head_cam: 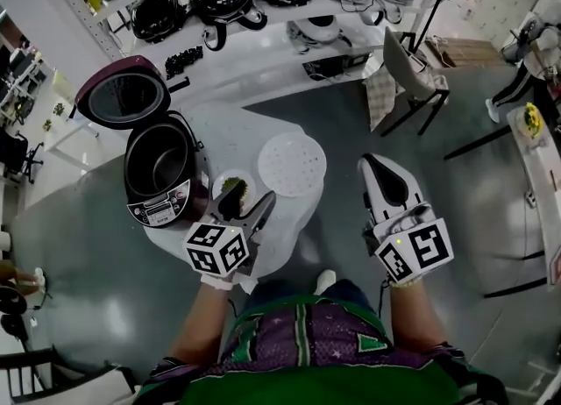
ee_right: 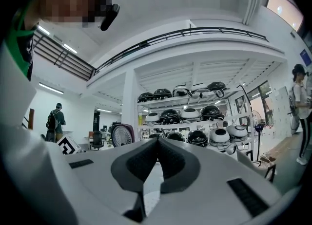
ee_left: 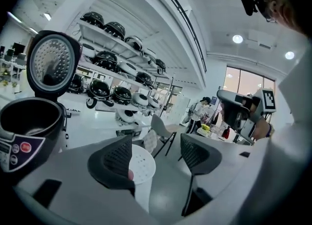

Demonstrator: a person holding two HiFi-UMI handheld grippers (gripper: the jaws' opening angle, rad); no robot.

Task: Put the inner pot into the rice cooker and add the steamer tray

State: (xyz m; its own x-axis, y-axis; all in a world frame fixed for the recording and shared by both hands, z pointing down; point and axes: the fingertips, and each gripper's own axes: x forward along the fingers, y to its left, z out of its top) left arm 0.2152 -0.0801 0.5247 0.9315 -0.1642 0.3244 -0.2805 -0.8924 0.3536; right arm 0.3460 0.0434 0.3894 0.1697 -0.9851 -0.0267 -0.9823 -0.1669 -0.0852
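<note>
The tray is lying flat by the table's right edge. The pot is sitting in the open cooker at the left edge. The left gripper is hanging wide open and empty over a bowl at the near edge. The right gripper is pressing its jaws together on nothing, beyond the right edge.

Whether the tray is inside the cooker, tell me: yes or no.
No, the tray lies flat on the table, to the right of the open cooker.
</note>
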